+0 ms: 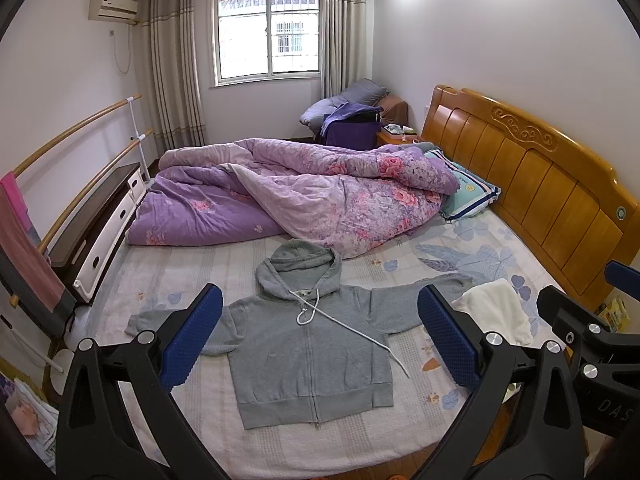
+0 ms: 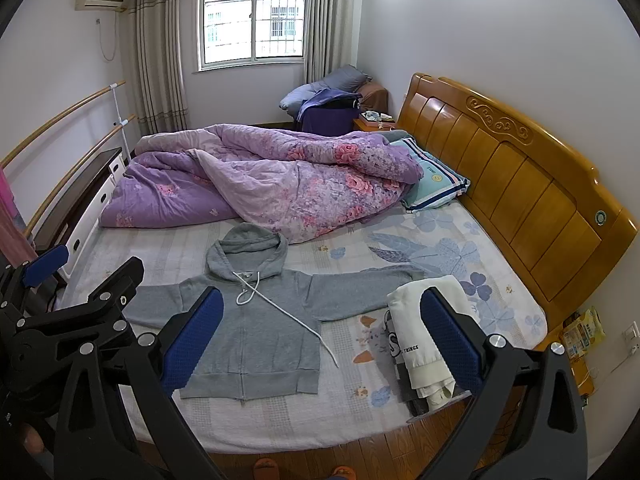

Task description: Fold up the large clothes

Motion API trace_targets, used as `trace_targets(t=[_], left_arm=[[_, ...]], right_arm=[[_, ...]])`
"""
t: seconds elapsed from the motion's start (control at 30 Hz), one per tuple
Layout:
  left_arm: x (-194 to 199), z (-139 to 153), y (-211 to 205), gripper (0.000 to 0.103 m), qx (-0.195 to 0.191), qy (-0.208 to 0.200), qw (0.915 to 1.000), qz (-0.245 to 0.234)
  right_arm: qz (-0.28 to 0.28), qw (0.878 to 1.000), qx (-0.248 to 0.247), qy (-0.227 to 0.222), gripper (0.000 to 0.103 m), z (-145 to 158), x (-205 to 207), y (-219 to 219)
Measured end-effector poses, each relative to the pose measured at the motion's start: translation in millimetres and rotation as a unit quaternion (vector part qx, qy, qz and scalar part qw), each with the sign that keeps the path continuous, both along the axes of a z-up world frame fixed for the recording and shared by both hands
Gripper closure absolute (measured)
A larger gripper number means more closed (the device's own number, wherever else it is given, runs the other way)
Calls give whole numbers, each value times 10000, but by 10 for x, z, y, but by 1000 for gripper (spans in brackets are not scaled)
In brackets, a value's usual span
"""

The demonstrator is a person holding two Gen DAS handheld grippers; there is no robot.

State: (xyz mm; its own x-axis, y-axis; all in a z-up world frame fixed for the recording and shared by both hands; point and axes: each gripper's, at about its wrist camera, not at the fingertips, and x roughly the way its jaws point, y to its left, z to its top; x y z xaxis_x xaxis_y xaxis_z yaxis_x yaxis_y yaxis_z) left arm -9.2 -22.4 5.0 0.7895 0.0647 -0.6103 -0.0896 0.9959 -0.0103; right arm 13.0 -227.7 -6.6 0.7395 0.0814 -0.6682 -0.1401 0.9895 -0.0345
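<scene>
A grey zip hoodie (image 1: 308, 344) lies flat, front up, on the bed (image 1: 352, 432), sleeves spread to both sides, hood pointing away, white drawstring trailing to the right. It also shows in the right wrist view (image 2: 256, 332). My left gripper (image 1: 320, 336) is open and empty, held above the near edge of the bed over the hoodie. My right gripper (image 2: 322, 336) is open and empty, held above the bed's near edge, between the hoodie and a pile of folded white clothes (image 2: 424, 340).
A crumpled purple floral quilt (image 1: 296, 196) covers the far half of the bed, a striped pillow (image 1: 468, 192) beside it. The wooden headboard (image 1: 532, 188) stands at the right. A dresser (image 1: 100, 232) and wall bars stand at the left. The folded white clothes (image 1: 496, 312) lie by the hoodie's right sleeve.
</scene>
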Motion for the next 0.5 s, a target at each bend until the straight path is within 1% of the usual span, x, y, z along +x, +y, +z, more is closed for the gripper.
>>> trace_targets(t=[0.5], left_arm=[[27, -2, 42, 5, 12, -7, 10000, -25]], right_arm=[[-11, 10000, 12, 2, 8, -1, 1, -6]])
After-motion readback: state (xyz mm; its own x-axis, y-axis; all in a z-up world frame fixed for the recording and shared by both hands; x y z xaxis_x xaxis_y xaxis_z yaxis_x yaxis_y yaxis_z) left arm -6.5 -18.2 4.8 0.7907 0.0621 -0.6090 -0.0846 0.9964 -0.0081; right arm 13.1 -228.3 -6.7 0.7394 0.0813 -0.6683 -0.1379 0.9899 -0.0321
